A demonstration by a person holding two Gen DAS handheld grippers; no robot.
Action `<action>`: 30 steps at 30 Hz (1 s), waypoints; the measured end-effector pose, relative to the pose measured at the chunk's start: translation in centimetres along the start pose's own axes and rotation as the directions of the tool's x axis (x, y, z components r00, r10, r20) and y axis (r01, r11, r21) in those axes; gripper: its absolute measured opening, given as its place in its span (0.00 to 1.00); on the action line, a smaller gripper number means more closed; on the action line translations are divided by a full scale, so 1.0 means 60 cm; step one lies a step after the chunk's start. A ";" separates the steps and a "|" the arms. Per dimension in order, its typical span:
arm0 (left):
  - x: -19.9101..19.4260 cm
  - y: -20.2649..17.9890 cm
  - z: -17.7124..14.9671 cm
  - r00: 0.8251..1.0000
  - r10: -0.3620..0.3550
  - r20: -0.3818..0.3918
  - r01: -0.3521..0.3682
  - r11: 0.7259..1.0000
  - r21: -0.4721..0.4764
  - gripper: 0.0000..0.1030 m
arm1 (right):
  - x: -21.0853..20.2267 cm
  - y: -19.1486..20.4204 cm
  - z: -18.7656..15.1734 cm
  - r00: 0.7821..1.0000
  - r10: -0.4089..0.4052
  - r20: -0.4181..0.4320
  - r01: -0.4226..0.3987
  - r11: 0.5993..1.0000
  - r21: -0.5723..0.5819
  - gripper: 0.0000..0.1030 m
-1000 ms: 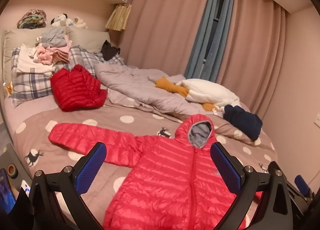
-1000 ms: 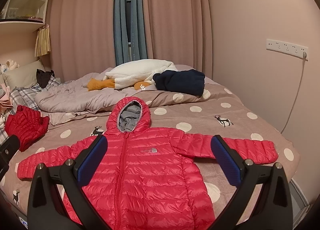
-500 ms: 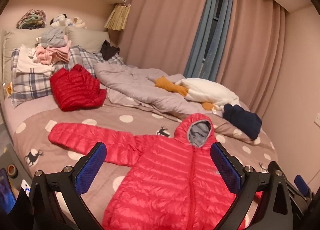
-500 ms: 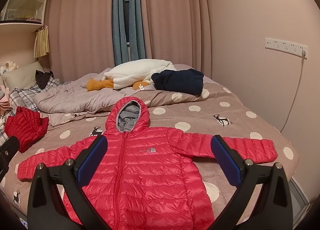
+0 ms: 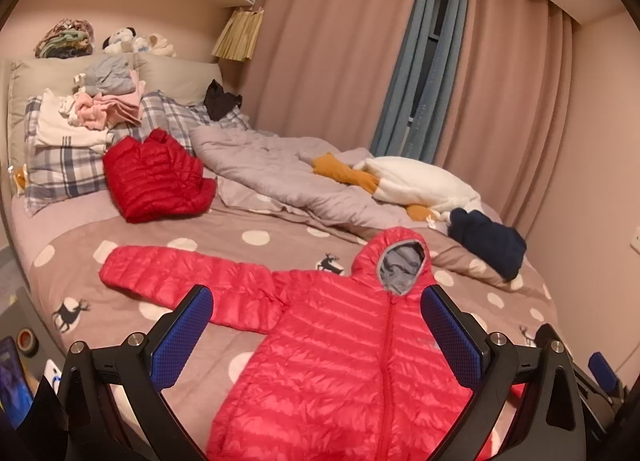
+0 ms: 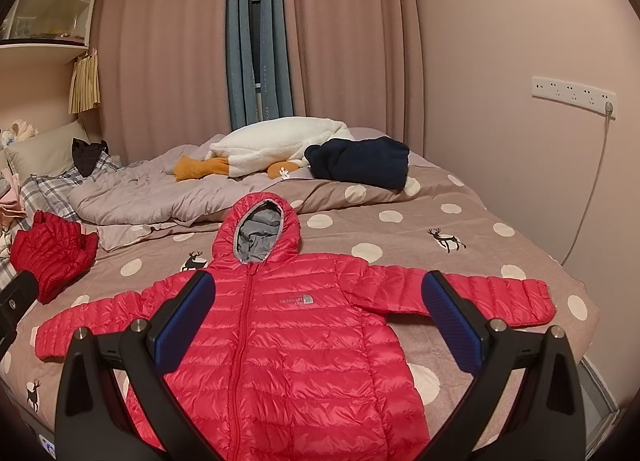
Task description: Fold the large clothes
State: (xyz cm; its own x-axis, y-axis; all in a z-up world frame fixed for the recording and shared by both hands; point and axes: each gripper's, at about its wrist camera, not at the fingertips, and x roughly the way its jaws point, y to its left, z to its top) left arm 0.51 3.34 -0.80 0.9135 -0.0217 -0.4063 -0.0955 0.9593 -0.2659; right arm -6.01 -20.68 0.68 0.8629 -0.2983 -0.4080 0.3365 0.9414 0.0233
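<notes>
A red hooded puffer jacket lies flat, front up and zipped, on the dotted bedspread, sleeves spread to both sides; it also shows in the left wrist view. My left gripper is open and empty, hovering above the jacket's left sleeve and chest. My right gripper is open and empty, above the jacket's chest and right sleeve. Neither touches the jacket.
A folded red jacket lies by plaid pillows with stacked clothes. A grey duvet, a white plush and a navy garment lie at the back. The wall is on the right; the bed edge is nearby.
Both views shifted very slightly; the grippers stay open and the jacket has not moved.
</notes>
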 end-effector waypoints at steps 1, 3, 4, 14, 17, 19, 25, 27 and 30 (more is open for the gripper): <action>0.000 0.000 0.000 1.000 0.001 0.000 -0.001 1.000 0.000 0.99 | 0.000 0.000 0.000 1.000 0.000 0.000 0.000 1.000 0.000 1.00; 0.000 0.001 0.000 1.000 0.000 -0.001 0.000 1.000 0.001 0.99 | 0.001 0.000 0.000 1.000 -0.003 0.000 0.003 1.000 -0.002 1.00; 0.000 0.001 0.000 1.000 0.002 -0.002 -0.002 1.000 0.001 0.99 | 0.001 0.000 0.000 1.000 -0.002 0.001 0.002 1.000 -0.001 1.00; -0.001 0.004 0.000 1.000 0.008 -0.001 -0.008 1.000 -0.005 0.99 | 0.002 0.000 0.001 1.000 -0.001 -0.002 0.001 1.000 -0.001 1.00; -0.001 0.004 0.000 1.000 0.012 0.000 -0.012 1.000 -0.003 0.99 | 0.003 -0.001 0.001 1.000 -0.003 -0.001 0.003 1.000 0.001 1.00; -0.001 0.004 0.000 1.000 0.009 -0.002 -0.009 1.000 -0.005 0.99 | 0.003 -0.001 0.000 1.000 -0.003 -0.001 0.003 1.000 0.001 1.00; 0.005 0.007 -0.001 1.000 0.014 -0.009 -0.014 1.000 -0.010 0.99 | 0.004 0.000 -0.001 1.000 -0.004 -0.001 0.004 1.000 -0.001 1.00; 0.005 0.009 -0.002 1.000 0.022 -0.010 -0.022 1.000 -0.015 0.99 | 0.005 -0.002 -0.001 1.000 -0.002 -0.003 0.002 1.000 -0.004 1.00; 0.008 0.007 -0.001 1.000 0.026 -0.015 -0.026 1.000 -0.015 0.99 | 0.005 -0.002 -0.001 1.000 -0.002 -0.003 0.002 1.000 -0.003 1.00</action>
State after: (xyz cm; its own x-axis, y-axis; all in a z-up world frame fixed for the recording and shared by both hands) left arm 0.89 3.72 -1.18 0.9045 -0.0008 -0.4265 -0.1257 0.9550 -0.2685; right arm -5.81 -20.86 0.54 0.8612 -0.2997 -0.4105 0.3372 0.9412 0.0202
